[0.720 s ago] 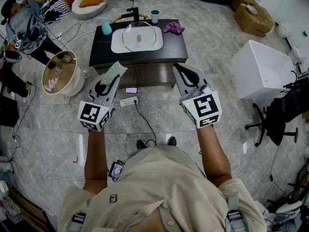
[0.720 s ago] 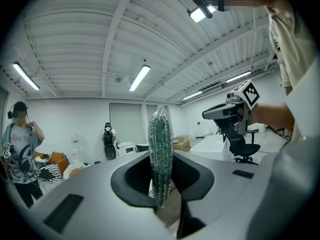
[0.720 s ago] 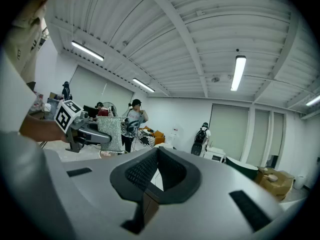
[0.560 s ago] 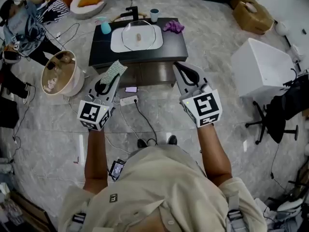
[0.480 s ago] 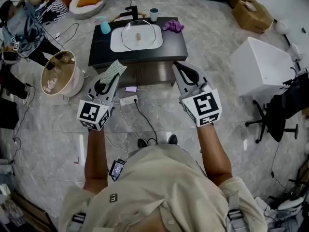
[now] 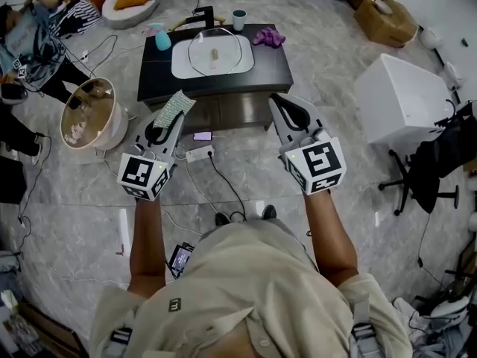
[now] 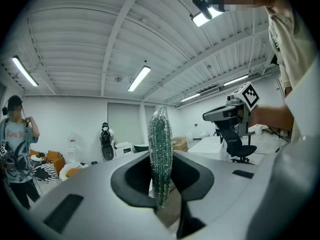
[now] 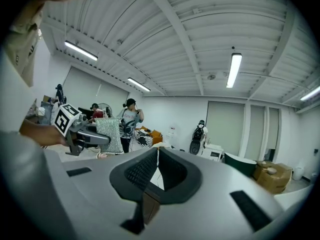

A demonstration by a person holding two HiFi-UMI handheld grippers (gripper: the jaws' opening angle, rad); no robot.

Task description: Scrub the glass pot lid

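Note:
The glass pot lid (image 6: 216, 49) lies over a white basin (image 6: 184, 68) on a low dark table (image 6: 264, 73), well ahead of both grippers. My left gripper (image 6: 174, 115) is shut on a silvery-green scrub pad (image 6: 176, 107), which stands upright between its jaws in the left gripper view (image 7: 160, 154). My right gripper (image 6: 279, 101) is shut with nothing between its jaws, whose tips meet (image 8: 156, 152). Both grippers hang over the floor short of the table's near edge. The right gripper view shows the scrub pad (image 8: 109, 135) from the side.
On the table stand a teal bottle (image 6: 163, 42), a dark cup (image 6: 238, 22), a black faucet (image 6: 204, 17) and a purple cloth (image 6: 268, 39). A round wooden tub (image 6: 88, 114), a power strip with cables (image 6: 200, 155), a white box (image 6: 402, 95) and a person (image 6: 22, 39) are around.
Almost nothing: the picture has shifted slightly, and both grippers keep the same pose and the same hold.

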